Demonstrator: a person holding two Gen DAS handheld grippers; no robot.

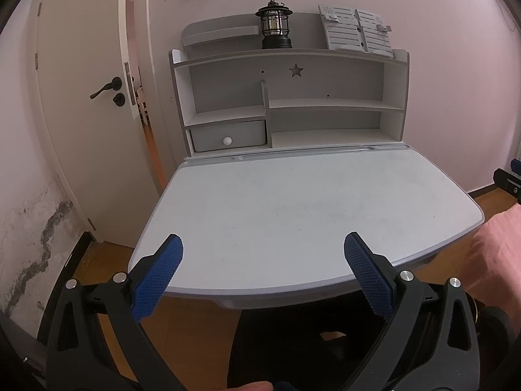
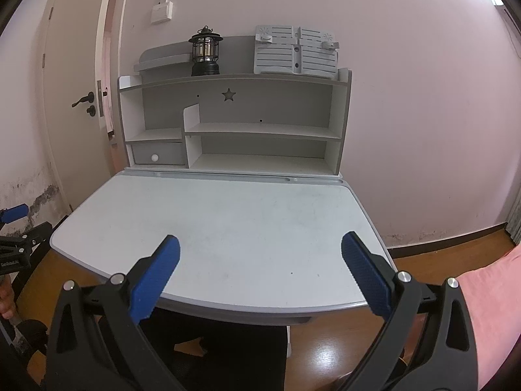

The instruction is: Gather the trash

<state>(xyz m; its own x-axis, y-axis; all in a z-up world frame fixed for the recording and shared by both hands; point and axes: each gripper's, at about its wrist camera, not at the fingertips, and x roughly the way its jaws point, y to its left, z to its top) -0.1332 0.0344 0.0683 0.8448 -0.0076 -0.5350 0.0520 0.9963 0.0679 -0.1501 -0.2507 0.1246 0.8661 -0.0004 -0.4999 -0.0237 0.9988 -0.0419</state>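
No trash shows in either view. My left gripper (image 1: 263,244) is open over the near edge of the white desk top (image 1: 293,202), with nothing between its blue pads (image 1: 159,277). My right gripper (image 2: 260,246) is open too, held over the desk top (image 2: 228,221) near its front edge, empty. In the right wrist view the left gripper (image 2: 13,215) shows at the far left edge. Part of the right gripper (image 1: 511,179) shows at the far right of the left wrist view.
A shelf unit (image 1: 286,97) stands at the desk's back with a small drawer (image 1: 228,135), a black lantern (image 1: 274,26) and a grey book stand (image 1: 358,29) on top. A door (image 1: 84,97) stands ajar on the left. Wooden floor (image 2: 342,352) and a person's dark-clothed legs (image 1: 293,342) lie below.
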